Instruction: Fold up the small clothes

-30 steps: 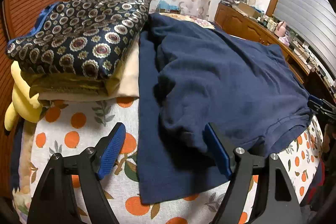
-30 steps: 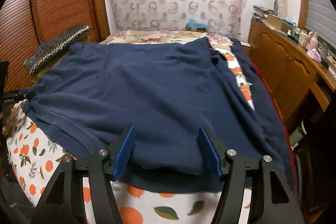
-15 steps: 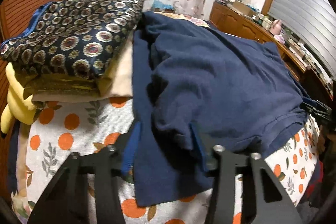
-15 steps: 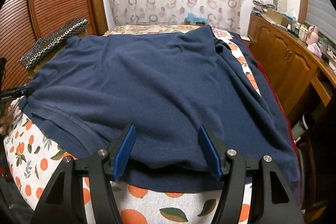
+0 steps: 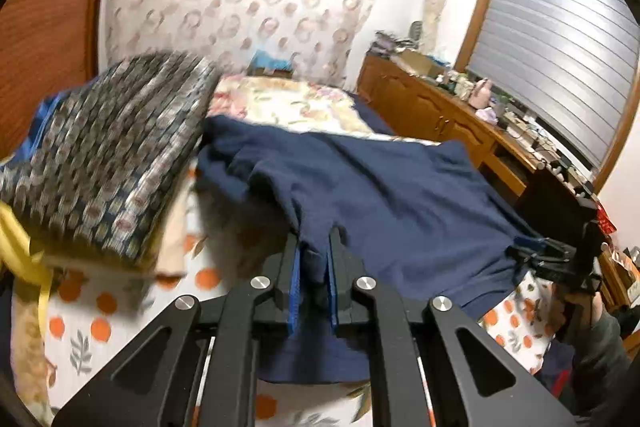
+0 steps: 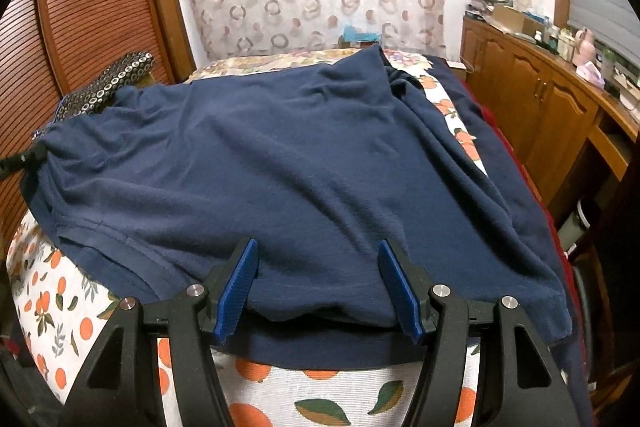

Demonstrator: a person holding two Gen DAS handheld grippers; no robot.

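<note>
Our left tongs (image 5: pixel 314 279) have just clamped and lifted the navy shirt (image 6: pixel 288 167) (right tongs (image 6: pixel 318 287) remain apart), starting the fold.

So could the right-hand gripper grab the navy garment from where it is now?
Probably yes: the right gripper is open, its fingers either side of the navy garment's near hem, nothing between them.

Navy garment (image 6: pixel 304 167) on orange-print (white-ground) bedsheet (image 6: pixel 52 307).

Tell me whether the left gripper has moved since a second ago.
Yes. The left gripper has closed on the navy blue fleece garment and lifted it; the folded patterned fabric stack now sits lower in its view.
</note>
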